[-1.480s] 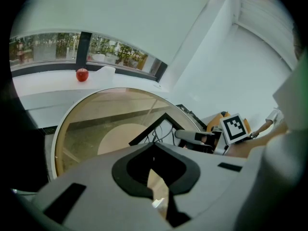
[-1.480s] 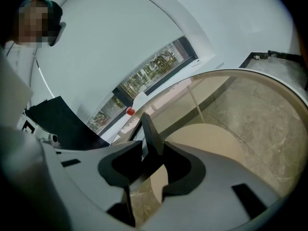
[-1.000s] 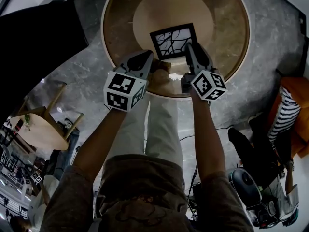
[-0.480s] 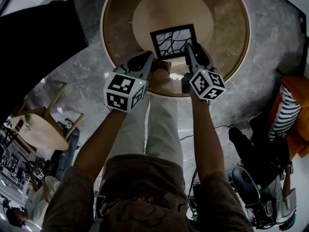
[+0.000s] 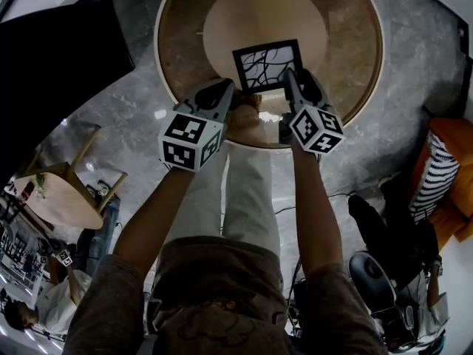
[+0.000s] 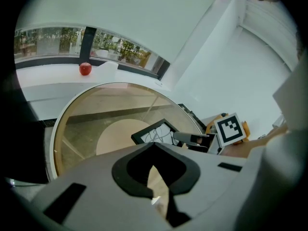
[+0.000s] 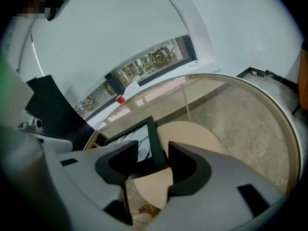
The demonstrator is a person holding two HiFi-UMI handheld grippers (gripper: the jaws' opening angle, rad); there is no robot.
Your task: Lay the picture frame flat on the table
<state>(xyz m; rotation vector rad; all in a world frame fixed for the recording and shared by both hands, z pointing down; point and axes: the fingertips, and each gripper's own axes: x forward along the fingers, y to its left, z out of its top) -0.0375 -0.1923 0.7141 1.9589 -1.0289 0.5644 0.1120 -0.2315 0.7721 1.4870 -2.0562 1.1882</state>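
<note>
Head view: saw the picture frame (image 5: pixel 267 65) lying flat on the round glass counter (image 5: pixel 355 87), above the paler disc (image 5: pixel 222 21) showing under the glass. Found the frame on the half of the counter nearer the person, black border all round, a pattern of dark lines on its white face. Noted the left tool (image 5: pixel 225 87) just beside the frame's near left corner, apart from it. Noted the right tool (image 5: pixel 290 76) at the frame's near right corner, its tips over the border there. Could not tell from above whether those tips touched the frame.

Left gripper view: found the left tool's jaws clenched, tips met at the front, with only a thin wedge of gap behind them and nothing held. Saw the frame (image 6: pixel 156 133) beyond the tips, flat on the glass, and the right tool (image 6: pixel 192 138) reaching onto its far corner. Spotted a small red ball-like thing (image 6: pixel 85 69) on the ledge below the windows, well apart.

Right gripper view: found the right tool's jaws released and standing wide, just been opening. Saw the frame's near right corner (image 7: pixel 155 150) lying between them, with a clear gap to either pad, so not gripped.
</note>
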